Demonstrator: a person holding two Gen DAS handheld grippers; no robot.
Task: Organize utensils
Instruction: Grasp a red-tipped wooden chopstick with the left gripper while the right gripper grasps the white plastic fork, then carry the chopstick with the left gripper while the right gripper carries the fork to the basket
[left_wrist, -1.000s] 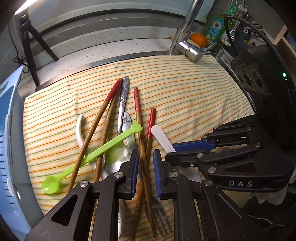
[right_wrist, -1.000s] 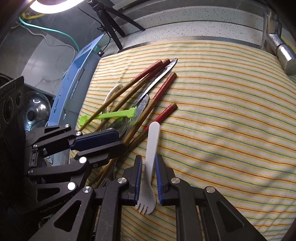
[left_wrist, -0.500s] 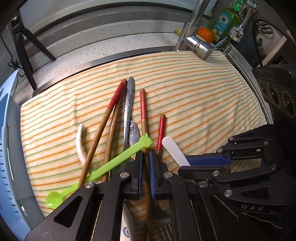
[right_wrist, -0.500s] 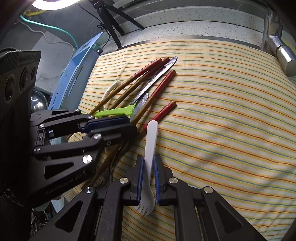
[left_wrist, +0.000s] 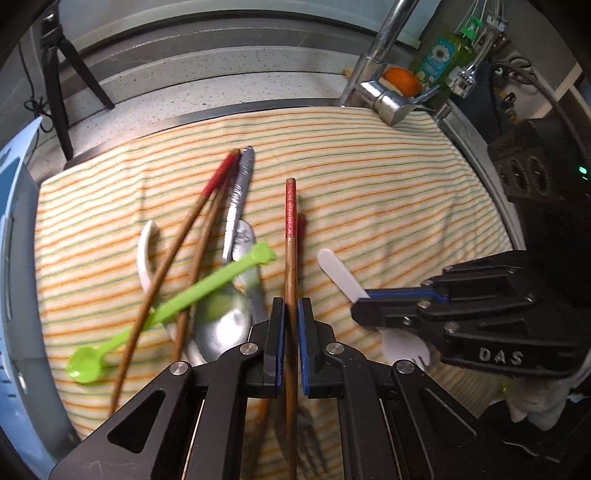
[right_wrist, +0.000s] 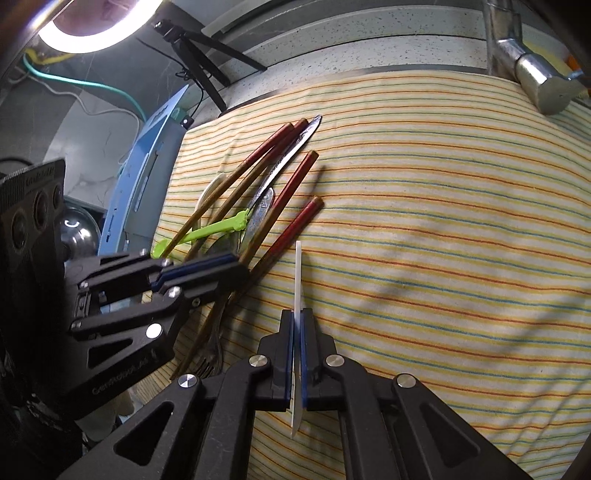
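Claw (right_wrist: 296, 354) pads over fork (right_wrist: 297, 280) middle

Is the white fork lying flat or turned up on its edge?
On its edge. The right claw pinches the white fork, so from that claw's camera it shows as just a thin white sliver.

Black tongs (left_wrist: 290, 321), blue pads (left_wrist: 303, 332), silver screws
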